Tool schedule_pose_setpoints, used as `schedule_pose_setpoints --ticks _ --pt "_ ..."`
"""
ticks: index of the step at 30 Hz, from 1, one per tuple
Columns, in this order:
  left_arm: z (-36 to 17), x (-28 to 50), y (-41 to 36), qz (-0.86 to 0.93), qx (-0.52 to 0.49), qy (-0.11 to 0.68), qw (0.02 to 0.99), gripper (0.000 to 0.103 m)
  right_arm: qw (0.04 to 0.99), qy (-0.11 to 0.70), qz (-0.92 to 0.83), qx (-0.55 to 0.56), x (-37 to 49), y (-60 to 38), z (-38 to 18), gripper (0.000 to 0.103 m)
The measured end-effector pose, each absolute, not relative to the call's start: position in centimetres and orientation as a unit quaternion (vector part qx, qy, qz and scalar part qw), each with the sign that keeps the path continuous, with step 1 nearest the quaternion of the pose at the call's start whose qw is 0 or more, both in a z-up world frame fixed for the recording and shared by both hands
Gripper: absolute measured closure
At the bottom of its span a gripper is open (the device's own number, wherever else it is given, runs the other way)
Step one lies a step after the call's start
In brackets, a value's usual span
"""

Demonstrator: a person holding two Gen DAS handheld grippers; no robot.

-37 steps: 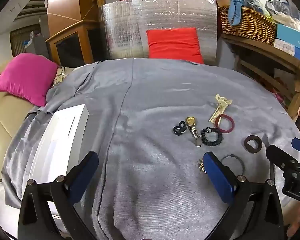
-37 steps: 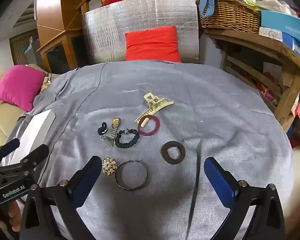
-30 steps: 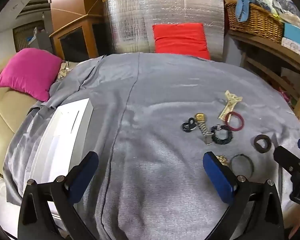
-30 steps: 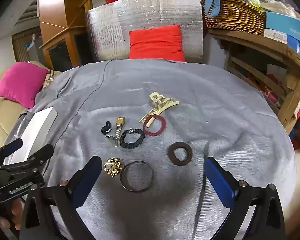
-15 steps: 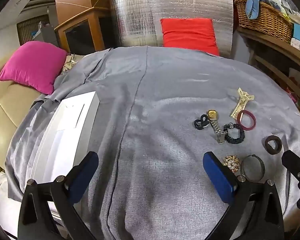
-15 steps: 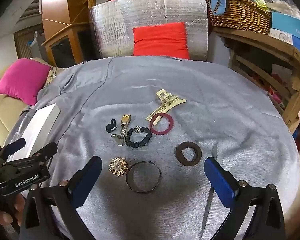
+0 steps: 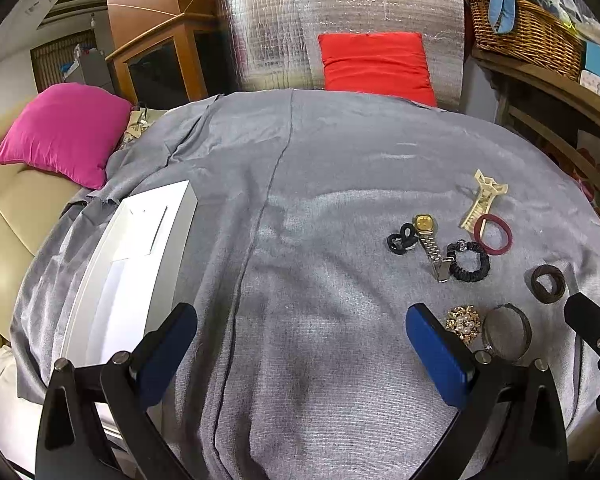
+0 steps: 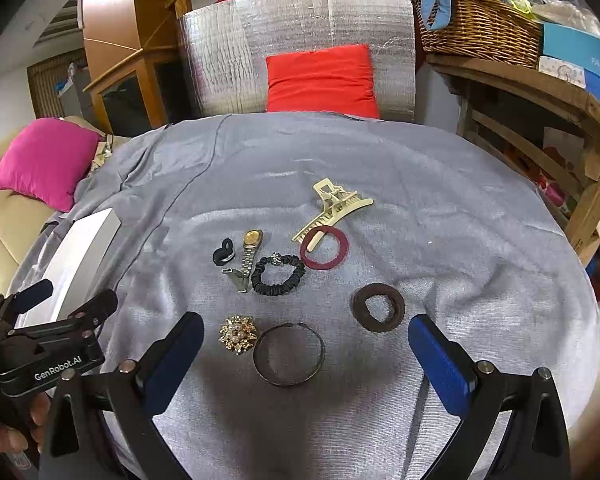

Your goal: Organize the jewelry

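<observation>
Jewelry lies on a grey cloth [image 8: 440,208]: a gold pearl brooch [image 8: 237,335], a dark bangle [image 8: 289,353], a brown hair tie [image 8: 378,306], a black scrunchie [image 8: 278,274], a gold watch [image 8: 249,254], a small black tie [image 8: 224,253], a maroon ring band [image 8: 324,248] and a cream claw clip [image 8: 334,208]. A white box [image 7: 120,276] lies at the cloth's left. My right gripper [image 8: 306,364] is open above the bangle and brooch. My left gripper [image 7: 300,352] is open and empty over bare cloth, left of the brooch [image 7: 463,324] and bangle [image 7: 506,332].
A pink cushion [image 7: 66,132] lies on a beige sofa at left. A red cushion [image 7: 376,64] leans on a silver foil panel behind the cloth. A wooden shelf with a wicker basket [image 8: 480,28] stands at right.
Both grippers have drawn back and shifted slightly left, so the jewelry sits farther right in both views. Both stay open and empty.
</observation>
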State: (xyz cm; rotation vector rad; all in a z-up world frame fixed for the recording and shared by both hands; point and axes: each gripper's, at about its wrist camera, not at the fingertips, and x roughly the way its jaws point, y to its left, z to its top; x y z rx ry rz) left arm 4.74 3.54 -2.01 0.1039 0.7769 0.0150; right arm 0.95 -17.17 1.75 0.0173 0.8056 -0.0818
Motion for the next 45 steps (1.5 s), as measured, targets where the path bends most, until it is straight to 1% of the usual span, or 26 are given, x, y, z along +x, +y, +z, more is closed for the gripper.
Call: schedule_pose_setpoints --ticks 45 --pt "-2.37 4.86 3.59 0.007 0.053 0.392 0.918 0.000 0.918 0.394 -0.038 0.008 0.82 -16.92 1.77 0.000"
